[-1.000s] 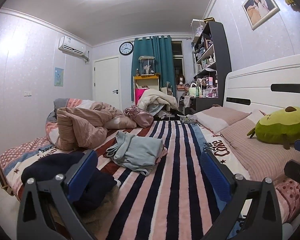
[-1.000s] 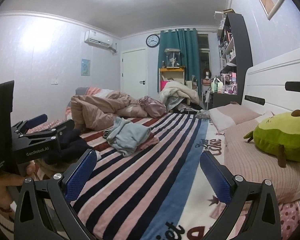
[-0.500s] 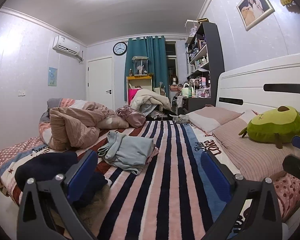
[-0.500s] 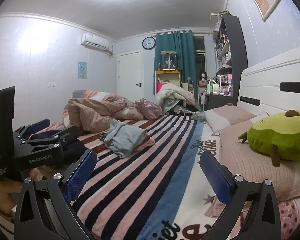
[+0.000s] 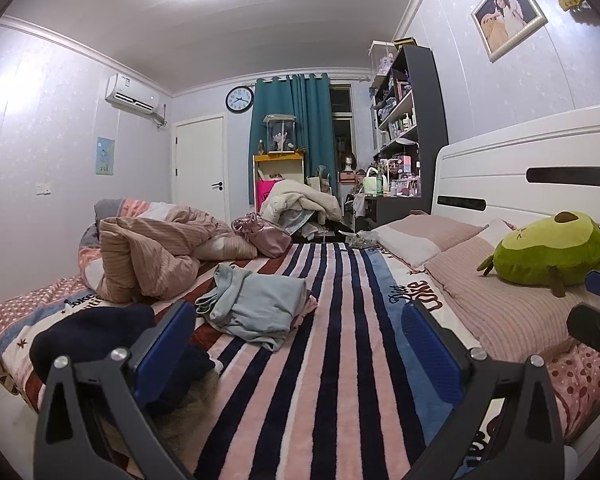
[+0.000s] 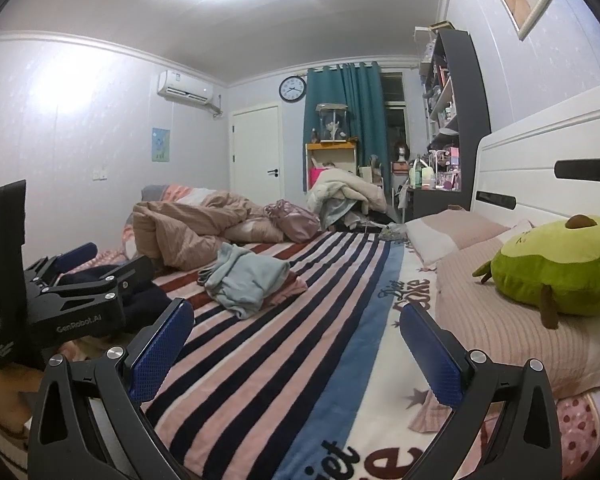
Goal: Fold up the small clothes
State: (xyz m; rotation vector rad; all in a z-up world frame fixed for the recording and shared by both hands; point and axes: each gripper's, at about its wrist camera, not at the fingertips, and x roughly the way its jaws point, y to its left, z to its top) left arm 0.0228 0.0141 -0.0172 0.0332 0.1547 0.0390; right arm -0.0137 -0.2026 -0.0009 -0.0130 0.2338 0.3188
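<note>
A crumpled pale blue-grey garment (image 5: 256, 308) lies on the striped bedspread (image 5: 340, 360), over a bit of pink cloth; it also shows in the right wrist view (image 6: 246, 280). A dark navy garment (image 5: 96, 336) lies at the bed's left edge. My left gripper (image 5: 296, 344) is open and empty, held above the near bed, short of the pale garment. My right gripper (image 6: 296, 344) is open and empty, to the right of the left one. The left gripper's body (image 6: 60, 300) shows at the left of the right wrist view.
A rumpled pink duvet (image 5: 152, 256) and a pink satin bag (image 5: 264, 234) lie at the far left of the bed. Pillows (image 5: 496, 304) and a green avocado plush (image 5: 552, 252) lie along the white headboard (image 5: 540, 168). Shelves and a cluttered desk stand beyond.
Both grippers have drifted slightly right and back, so the bed scene has shifted a little left in both views. Both stay open and empty.
</note>
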